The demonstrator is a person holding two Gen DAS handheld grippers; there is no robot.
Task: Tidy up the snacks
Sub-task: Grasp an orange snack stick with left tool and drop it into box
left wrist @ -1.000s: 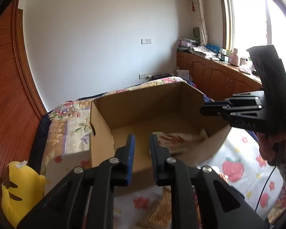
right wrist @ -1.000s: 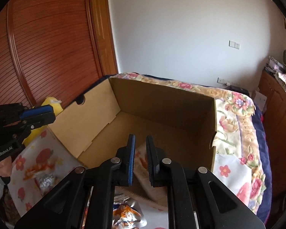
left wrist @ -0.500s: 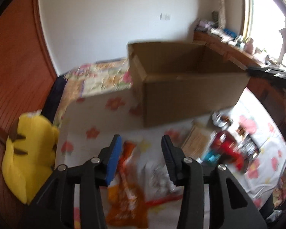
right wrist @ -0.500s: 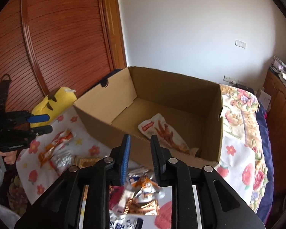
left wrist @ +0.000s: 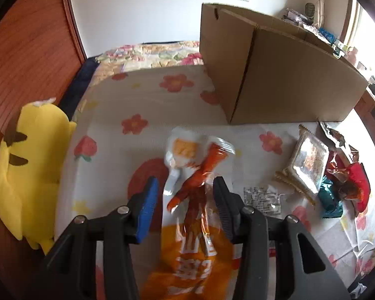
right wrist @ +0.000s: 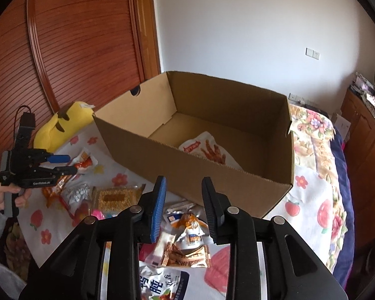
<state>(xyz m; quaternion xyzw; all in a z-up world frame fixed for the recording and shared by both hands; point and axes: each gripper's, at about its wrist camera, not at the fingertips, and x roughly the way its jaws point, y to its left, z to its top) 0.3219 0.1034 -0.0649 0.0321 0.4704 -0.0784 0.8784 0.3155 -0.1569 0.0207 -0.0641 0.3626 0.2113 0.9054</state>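
An open cardboard box [right wrist: 137, 140] stands on the bed, with one white and red snack bag [right wrist: 207, 150] inside; its outer wall shows in the left wrist view [left wrist: 287, 82]. My left gripper [left wrist: 185, 185] is open, its jaws on either side of an orange and white snack bag [left wrist: 197, 190] lying on the sheet. It also shows in the right wrist view [right wrist: 65, 165]. My right gripper [right wrist: 183, 187] is open and empty, above a small orange snack packet [right wrist: 187, 235] in front of the box.
Several more snack packs lie on the floral sheet: a clear pack with a gold edge [left wrist: 305, 165], a red and teal pile [left wrist: 345, 187], a waffle pack [right wrist: 115, 197]. A yellow plush toy [left wrist: 27, 165] lies at the bed's left edge by the wooden wardrobe [right wrist: 75, 50].
Both grippers drew back out of the box and opened. My left gripper swung down to the orange and white bag on the sheet. My right gripper now hovers over the packets in front of the box.
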